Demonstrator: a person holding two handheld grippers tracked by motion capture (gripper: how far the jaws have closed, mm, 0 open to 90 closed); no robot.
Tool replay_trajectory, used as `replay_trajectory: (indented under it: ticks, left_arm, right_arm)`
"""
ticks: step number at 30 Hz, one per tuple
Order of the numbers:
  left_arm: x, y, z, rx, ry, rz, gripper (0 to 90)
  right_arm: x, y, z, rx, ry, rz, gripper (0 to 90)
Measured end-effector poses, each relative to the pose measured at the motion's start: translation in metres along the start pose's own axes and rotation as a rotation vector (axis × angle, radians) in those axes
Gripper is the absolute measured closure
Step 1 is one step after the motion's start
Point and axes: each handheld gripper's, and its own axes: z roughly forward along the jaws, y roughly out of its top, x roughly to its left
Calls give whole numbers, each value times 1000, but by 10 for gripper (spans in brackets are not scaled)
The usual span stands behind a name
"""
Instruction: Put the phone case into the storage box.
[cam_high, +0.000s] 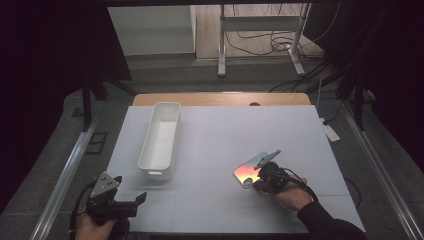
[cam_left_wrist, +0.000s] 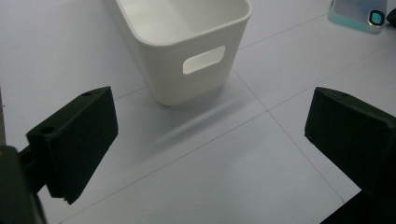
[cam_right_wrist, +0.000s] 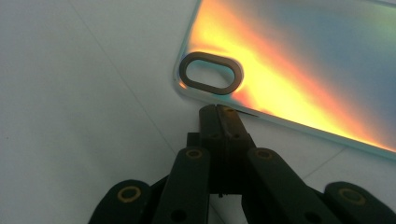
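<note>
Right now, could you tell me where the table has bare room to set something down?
Bare: the stretch between the white bin and the phone case, and the far right corner. Crowded: near the right gripper, shut on the case's edge.

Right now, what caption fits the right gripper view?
Shut right gripper pinching the edge of a shiny rainbow phone case.

- A long white bin (cam_high: 161, 140) stands left of the tabletop's (cam_high: 225, 130) middle, its length running from near edge to far edge — empty, with a handle slot in its near end (plain in the left gripper view).
- Beyond the far edge — a metal stand (cam_high: 260, 40) and floor cables (cam_high: 270, 42).
</note>
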Motion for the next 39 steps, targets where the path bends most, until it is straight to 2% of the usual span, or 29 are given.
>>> replay_trajectory:
  ticks: [9, 25, 39]
  left_arm:
    - [0, 0, 0, 1, -1, 3, 33]
    - [0, 0, 0, 1, -1, 7, 33]
    - [0, 0, 0, 1, -2, 10, 33]
  right_arm:
    - [3, 9, 5, -6, 5, -7, 890]
    - [5, 37, 20, -14, 7, -39, 891]
    - [-1, 63, 33, -13, 0, -52, 891]
